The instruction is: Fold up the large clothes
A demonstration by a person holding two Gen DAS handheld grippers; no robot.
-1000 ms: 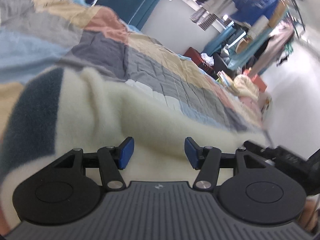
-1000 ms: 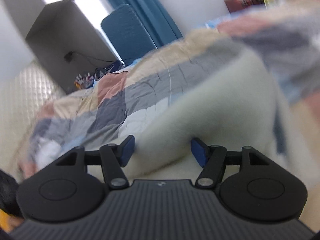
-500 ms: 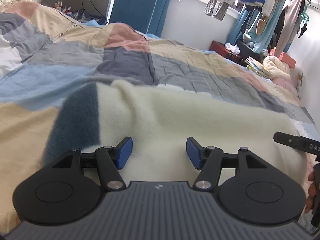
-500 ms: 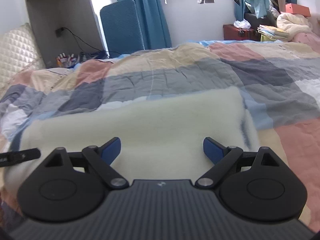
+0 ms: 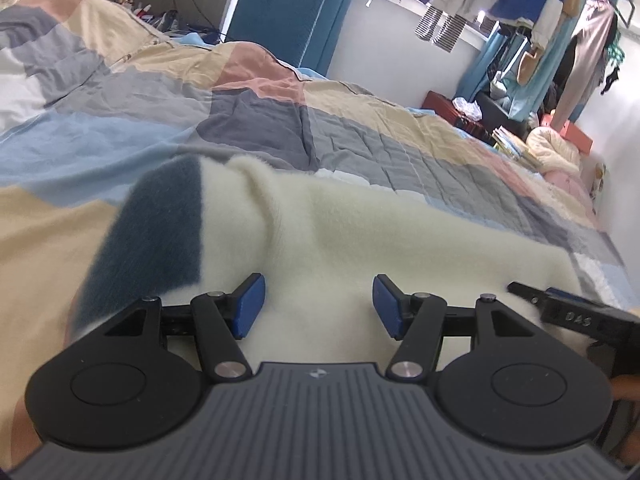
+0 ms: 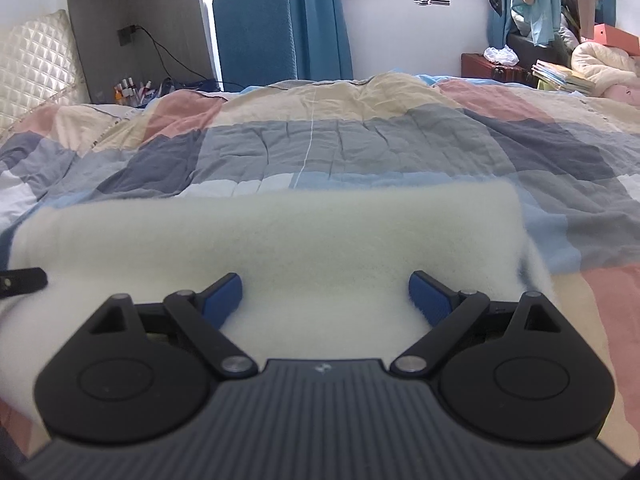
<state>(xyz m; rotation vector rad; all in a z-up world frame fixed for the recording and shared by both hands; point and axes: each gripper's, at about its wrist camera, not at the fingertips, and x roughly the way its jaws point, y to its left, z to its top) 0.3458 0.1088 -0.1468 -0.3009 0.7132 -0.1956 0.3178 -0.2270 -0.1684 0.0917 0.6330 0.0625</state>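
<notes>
A cream fleece garment with a dark blue band [image 5: 360, 232] lies folded in a wide strip on the patchwork quilt of grey, beige, pink and blue squares [image 5: 260, 120], near the bed's near edge. Its far edge runs straight across the right wrist view [image 6: 280, 232]; beyond it the quilt [image 6: 340, 148] stretches to the far edge of the bed. The left gripper [image 5: 318, 304] is above the fleece, its blue pads apart and holding nothing. The right gripper [image 6: 326, 296] is spread wider, also with nothing between the pads — its black body shows at the right edge of the left view, with small letters which I read as "DAS".
</notes>
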